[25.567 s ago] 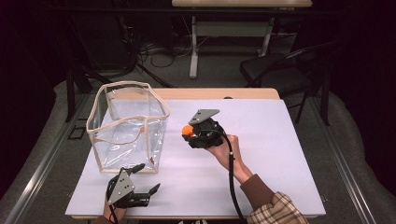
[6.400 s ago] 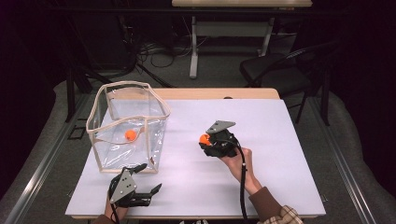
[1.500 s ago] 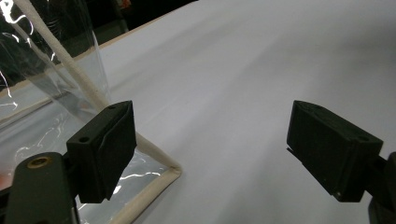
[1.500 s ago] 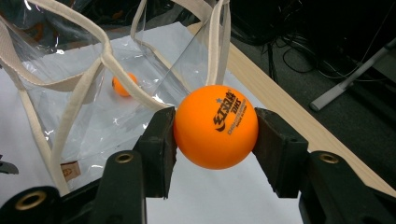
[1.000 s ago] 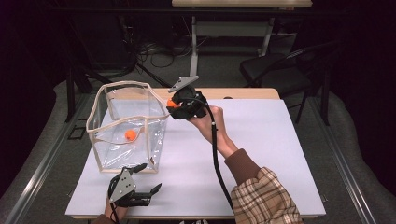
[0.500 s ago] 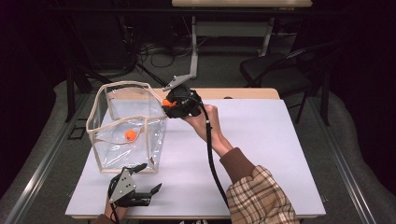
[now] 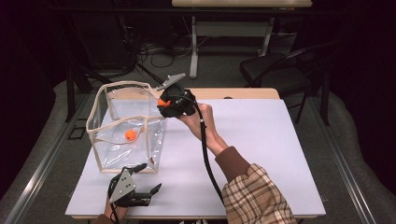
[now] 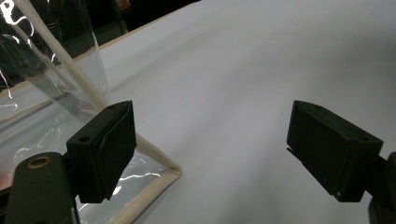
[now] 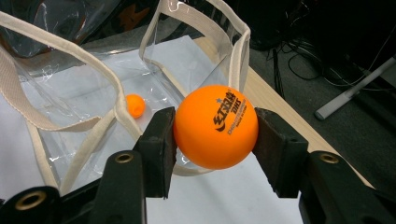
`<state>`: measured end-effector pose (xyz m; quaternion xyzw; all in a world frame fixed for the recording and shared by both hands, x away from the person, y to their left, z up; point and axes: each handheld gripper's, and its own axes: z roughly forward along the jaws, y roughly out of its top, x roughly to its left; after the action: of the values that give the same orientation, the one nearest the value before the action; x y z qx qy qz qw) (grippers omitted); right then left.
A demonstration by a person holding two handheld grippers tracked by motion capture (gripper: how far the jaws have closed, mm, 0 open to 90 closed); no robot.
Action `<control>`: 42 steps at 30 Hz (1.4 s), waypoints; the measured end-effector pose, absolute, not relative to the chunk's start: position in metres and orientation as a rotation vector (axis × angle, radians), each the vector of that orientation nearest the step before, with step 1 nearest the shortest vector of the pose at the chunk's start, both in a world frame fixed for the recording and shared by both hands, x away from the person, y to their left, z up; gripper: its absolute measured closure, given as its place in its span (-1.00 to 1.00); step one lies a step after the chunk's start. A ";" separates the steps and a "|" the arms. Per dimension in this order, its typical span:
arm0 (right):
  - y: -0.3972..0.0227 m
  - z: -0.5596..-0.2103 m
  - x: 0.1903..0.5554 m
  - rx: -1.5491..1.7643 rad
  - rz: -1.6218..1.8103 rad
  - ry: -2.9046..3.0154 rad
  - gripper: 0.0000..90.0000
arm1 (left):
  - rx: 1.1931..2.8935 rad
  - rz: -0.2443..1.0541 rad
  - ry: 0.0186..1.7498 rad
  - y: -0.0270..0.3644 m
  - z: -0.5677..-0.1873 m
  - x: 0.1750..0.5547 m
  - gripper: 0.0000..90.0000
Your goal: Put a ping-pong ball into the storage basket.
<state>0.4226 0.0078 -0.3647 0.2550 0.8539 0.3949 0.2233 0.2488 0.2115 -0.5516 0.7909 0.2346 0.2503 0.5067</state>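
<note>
My right gripper (image 7: 163,102) is shut on an orange ping-pong ball (image 9: 215,126) and hangs over the right rim of a clear plastic bag (image 7: 126,128) with cream edging. Both pads (image 9: 158,149) press the ball's sides, and its black print faces the camera. A second orange ball (image 7: 130,136) lies on the bag's floor; it shows small in the right gripper view (image 9: 135,105) too. My left gripper (image 7: 147,179) rests open on the white table near the front edge, just below the bag's front corner (image 8: 168,172), with nothing between its jaws.
The bag stands at the table's (image 7: 261,140) left half, its strap handles (image 9: 56,46) looping above the opening. A black cable (image 7: 208,158) trails from the right gripper along the forearm. A chair (image 7: 280,70) and table legs stand beyond the far edge.
My right gripper has carried the ball leftward, from beside the bag's right wall to over its rim. The left gripper has stayed in place.
</note>
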 end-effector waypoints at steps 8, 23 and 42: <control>0.015 -0.366 0.423 0.706 1.082 2.365 0.13 | 1.906 0.603 0.568 0.211 -0.552 0.249 -0.65; 0.025 -0.374 0.435 0.723 1.064 2.383 0.12 | 1.904 0.600 0.567 0.212 -0.552 0.249 -0.65; 0.036 -0.384 0.450 0.766 1.022 2.417 0.12 | 1.902 0.597 0.567 0.212 -0.552 0.250 -0.65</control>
<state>0.4497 0.0356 -0.3843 0.2743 0.8659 0.3660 0.2025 0.2495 0.2119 -0.5517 0.7896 0.2356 0.2477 0.5096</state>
